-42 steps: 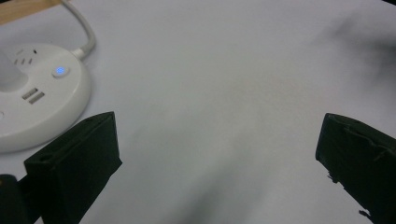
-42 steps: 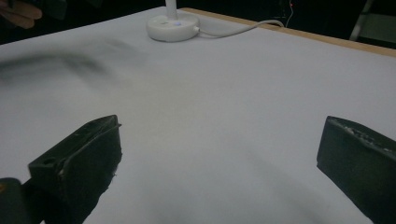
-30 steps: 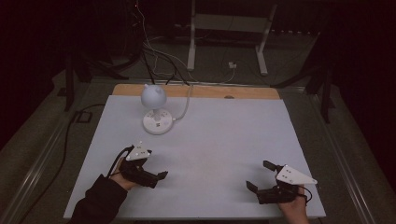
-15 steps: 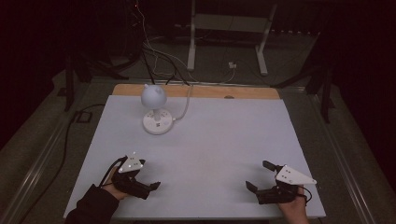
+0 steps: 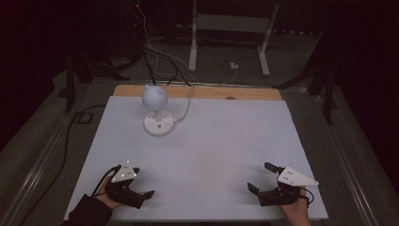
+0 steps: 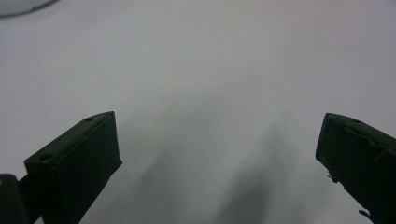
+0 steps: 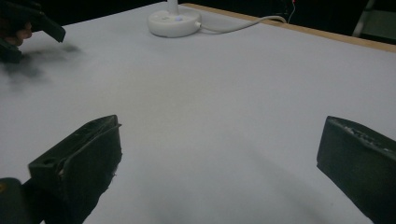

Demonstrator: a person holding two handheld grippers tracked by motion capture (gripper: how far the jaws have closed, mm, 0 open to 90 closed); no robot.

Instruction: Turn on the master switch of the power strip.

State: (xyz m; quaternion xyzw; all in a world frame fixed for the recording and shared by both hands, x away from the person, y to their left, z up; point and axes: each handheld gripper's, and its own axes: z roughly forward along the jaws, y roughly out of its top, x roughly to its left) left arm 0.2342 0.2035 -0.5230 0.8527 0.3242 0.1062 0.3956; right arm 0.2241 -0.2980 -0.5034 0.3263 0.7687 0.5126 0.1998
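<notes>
High view alone shows the lamp [image 5: 155, 96] head.

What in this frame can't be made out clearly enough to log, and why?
- Lamp: on or off cannot be told in the dim high view.
- Lamp head: cut off by the top edge of the right gripper view, leaving its base and cord.
- Left tongs: dark and cropped at the corner of the right gripper view.
- Small white thing on the floor: too small to identify in the high view.
</notes>
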